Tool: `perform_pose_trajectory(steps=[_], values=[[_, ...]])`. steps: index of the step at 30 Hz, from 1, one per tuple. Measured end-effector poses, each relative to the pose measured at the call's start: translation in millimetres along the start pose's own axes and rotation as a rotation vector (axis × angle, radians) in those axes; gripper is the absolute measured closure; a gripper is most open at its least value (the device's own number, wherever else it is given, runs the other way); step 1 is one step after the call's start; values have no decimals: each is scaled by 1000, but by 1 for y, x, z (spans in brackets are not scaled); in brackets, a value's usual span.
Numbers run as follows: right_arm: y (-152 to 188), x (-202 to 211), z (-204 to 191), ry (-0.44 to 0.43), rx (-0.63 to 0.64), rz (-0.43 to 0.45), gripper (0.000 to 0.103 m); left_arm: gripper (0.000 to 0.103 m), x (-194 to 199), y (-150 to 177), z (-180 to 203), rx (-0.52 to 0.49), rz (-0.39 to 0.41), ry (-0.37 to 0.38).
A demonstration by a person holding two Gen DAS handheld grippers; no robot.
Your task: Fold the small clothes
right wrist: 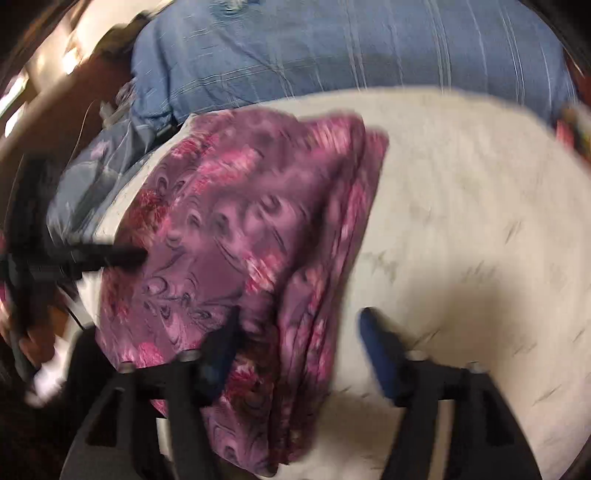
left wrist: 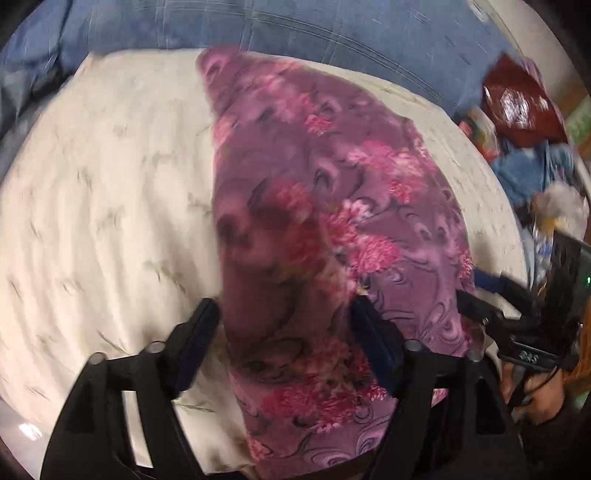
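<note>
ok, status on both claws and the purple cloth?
Both claws open, left claw and right claw astride the purple floral cloth. Cloth lies partly folded on cream bedsheet. Nothing blocking.

Left wrist view looks forward and down, close over the purple floral cloth [left wrist: 325, 206] on the cream patterned bedsheet [left wrist: 103, 192]; right wrist view faces likewise, equally near; both share cloth [right wrist: 229, 236], sheet [right wrist: 461, 229] and blue striped quilt [left wrist: 295, 26] [right wrist: 332, 55] beyond.

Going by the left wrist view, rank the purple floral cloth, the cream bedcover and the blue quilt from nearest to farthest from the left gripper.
1. Purple floral cloth: between the fingers of the left gripper, stretching ahead.
2. Cream bedcover: under the cloth, spreading left.
3. Blue quilt: along the far edge, top of view.
</note>
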State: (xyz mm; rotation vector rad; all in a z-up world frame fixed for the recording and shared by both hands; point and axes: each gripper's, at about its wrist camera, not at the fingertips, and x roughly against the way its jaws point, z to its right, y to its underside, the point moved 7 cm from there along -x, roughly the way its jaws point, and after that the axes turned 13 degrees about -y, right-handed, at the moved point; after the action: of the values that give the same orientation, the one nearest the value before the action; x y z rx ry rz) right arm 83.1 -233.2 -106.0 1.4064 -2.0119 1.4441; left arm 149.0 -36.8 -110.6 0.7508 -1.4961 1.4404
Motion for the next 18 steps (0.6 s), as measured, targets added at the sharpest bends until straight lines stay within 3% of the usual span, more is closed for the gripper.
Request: perform_pose_trajectory(steps=[5,9,11,12,15,18], values=[[0,-1,-1,4,-41,-1,24,15,2,1,-2,21,8,-30],[0,0,3,-35,-149,25,15,12,0,2,1,36,14,-36],[1,1,6,-139,-240,50,0,10,-1,1,3,35,13,-42],[1,2,9,-215,-303,63,0,8,-2,1,2,39,9,-42],[2,10,22,-299,-441,129,0,0,-5,3,2,44,-2,-42],[3,13,30,-359,-495,159,0,0,-6,4,4,43,5,-64]])
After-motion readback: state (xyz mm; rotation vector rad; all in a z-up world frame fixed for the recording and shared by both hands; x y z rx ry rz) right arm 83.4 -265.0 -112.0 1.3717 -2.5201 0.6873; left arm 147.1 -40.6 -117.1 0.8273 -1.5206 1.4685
